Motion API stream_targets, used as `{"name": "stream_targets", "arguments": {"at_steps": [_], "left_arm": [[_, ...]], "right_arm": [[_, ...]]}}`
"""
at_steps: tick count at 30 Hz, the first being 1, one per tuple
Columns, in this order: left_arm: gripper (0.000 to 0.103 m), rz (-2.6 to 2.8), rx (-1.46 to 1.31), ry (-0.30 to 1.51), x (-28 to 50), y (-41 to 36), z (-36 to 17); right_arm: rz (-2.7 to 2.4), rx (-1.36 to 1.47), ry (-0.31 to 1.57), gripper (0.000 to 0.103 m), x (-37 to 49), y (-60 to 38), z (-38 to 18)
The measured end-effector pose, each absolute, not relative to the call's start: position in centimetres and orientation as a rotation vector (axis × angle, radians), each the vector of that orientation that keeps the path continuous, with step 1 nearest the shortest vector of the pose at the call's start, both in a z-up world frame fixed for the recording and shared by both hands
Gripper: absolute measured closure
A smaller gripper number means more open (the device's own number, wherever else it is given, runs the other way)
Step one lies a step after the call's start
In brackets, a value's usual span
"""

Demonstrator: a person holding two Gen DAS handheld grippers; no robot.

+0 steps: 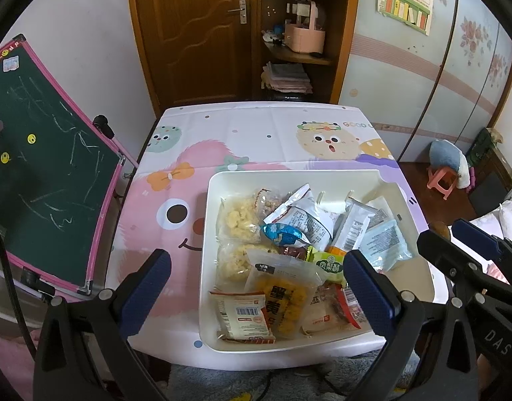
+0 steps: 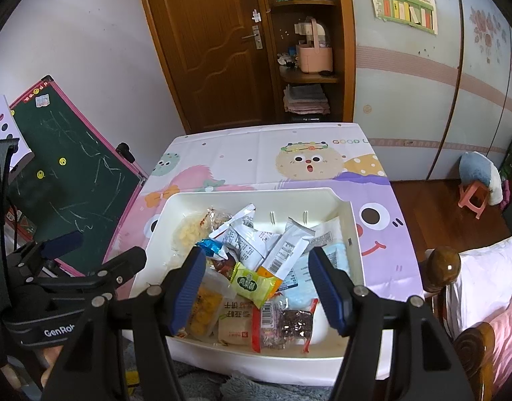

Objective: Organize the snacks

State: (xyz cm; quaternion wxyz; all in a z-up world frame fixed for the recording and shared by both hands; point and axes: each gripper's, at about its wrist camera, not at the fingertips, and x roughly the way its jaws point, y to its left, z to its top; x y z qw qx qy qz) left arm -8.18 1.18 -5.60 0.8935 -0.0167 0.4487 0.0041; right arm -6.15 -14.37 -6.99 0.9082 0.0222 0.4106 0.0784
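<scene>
The left gripper (image 1: pixel 256 287) has its jaws wide apart with nothing between the blue pads (image 1: pixel 145 287); it hangs over the near left part of the bin (image 1: pixel 206 227). The right gripper (image 2: pixel 261 287) also stands with jaws apart and empty, above the near half of the bin, its pads clear of every packet.

The white bin holds the snacks in a loose heap. A green packet (image 2: pixel 252 285) lies near the bin's middle, with a blue foil sweet (image 2: pixel 211 246) just beyond it. A clear bag of yellow pieces (image 1: pixel 282 297) lies at the bin's near side, next to a white packet with a barcode (image 1: pixel 242 314) in the near left corner. Two bags of pale puffs (image 1: pixel 237 220) line the bin's left wall. A long white bar wrapper (image 2: pixel 286 250) leans across the heap right of the middle, over a pale blue sachet (image 1: pixel 384 244) by the right wall.

The bin sits on a cartoon tablecloth (image 1: pixel 249 133), toward its near right part. A chalkboard (image 1: pixel 45 167) leans well left of the bin.
</scene>
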Motion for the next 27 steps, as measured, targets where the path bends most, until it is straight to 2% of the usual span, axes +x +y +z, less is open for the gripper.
{"name": "stream_targets", "arguments": {"at_steps": [27], "left_arm": [[0.001, 0.007, -0.029, 0.936, -8.03, 0.87, -5.83]], "right_arm": [[0.159, 0.052, 0.857, 0.039, -6.02, -14.02, -7.55]]}}
